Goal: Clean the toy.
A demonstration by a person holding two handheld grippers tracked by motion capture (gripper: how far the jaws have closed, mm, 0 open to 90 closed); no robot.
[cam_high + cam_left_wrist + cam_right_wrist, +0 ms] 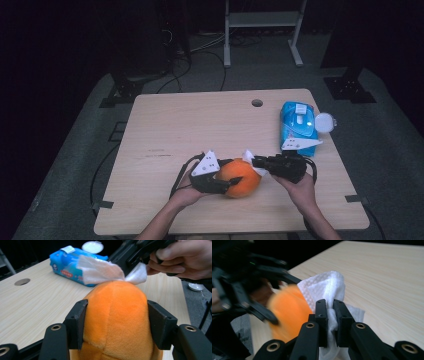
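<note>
The left gripper point(115, 322) clamps an orange plush toy point(116, 322) between its two jaws, one pressed to each flank; the toy sits near the front edge of the wooden table point(175, 125); the right gripper point(330, 312) has its jaws pinched on a white wipe point(325, 288), which lies against the top of the toy; a blue wipe pack point(297, 127) rests toward the table's right edge, with a round white lid point(324, 121) just beside it

A pale wooden table point(200, 120) is standing on grey carpet point(390, 130) — cables point(200, 60) trailing behind, the room lying dark.
</note>
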